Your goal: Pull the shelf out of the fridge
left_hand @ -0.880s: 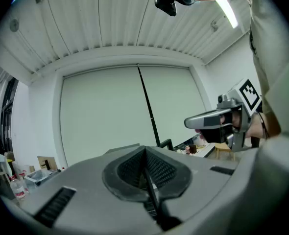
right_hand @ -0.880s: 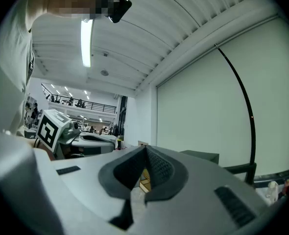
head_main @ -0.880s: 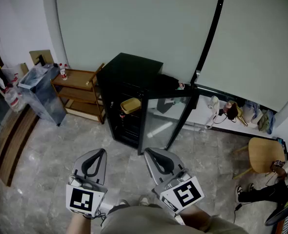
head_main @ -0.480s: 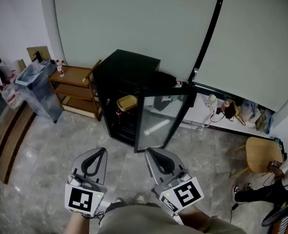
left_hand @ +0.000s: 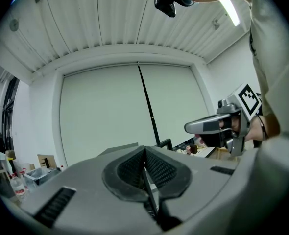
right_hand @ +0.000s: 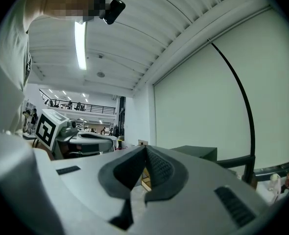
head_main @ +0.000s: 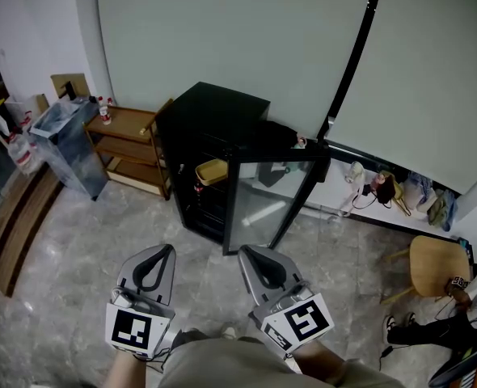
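The black fridge [head_main: 214,128] stands some way ahead on the floor, its glass door [head_main: 267,200] swung open to the right. Inside, a yellow container [head_main: 212,170] rests on an upper shelf, and a small bottle [head_main: 198,191] stands lower down; the shelves themselves are too dark to make out. My left gripper [head_main: 159,253] and right gripper [head_main: 251,255] hang side by side near my body, well short of the fridge, both shut with nothing between the jaws. In the gripper views the jaws meet tip to tip, left gripper [left_hand: 145,148] and right gripper [right_hand: 145,148].
A wooden shelf unit [head_main: 129,148] and a clear bin [head_main: 65,140] stand left of the fridge. Clutter [head_main: 392,188] lies along the wall at the right, with a wooden chair [head_main: 436,265] and a seated person [head_main: 465,314] at the far right.
The head view has shifted slightly. Both grippers stay low, shut and side by side.
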A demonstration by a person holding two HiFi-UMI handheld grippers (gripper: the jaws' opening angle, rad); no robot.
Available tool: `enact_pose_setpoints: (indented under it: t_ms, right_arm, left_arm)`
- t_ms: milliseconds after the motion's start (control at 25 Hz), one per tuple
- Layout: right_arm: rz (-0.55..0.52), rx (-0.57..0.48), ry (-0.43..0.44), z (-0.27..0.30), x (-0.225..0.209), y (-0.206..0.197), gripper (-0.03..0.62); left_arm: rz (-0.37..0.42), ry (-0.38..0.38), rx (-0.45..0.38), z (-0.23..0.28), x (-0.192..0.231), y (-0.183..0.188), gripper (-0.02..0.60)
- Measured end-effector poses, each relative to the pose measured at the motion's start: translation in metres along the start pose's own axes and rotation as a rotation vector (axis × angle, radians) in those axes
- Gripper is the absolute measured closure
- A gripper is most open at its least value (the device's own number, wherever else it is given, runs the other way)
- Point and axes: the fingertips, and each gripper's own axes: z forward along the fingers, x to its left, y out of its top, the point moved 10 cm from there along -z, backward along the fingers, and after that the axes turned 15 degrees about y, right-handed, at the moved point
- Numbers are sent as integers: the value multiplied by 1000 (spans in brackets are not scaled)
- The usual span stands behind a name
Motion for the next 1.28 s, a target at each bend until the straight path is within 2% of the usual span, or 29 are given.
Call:
enact_pose_setpoints:
  t_ms: [280, 720, 880, 1280]
  right_arm:
    - [84, -14, 48, -2, -10, -10, 599]
    - [54, 21, 49, 15, -28, -15, 599]
    - [87, 8, 53, 23, -41, -16, 597]
    - [44, 50, 77, 71, -70, -23, 598]
  left_arm:
    - [7, 12, 16, 3, -10, -3, 575]
    - [8, 30, 16, 23, -5, -10, 575]
    - [2, 35, 4, 40, 1, -11, 575]
    - [-10, 54, 8, 81, 30, -24, 575]
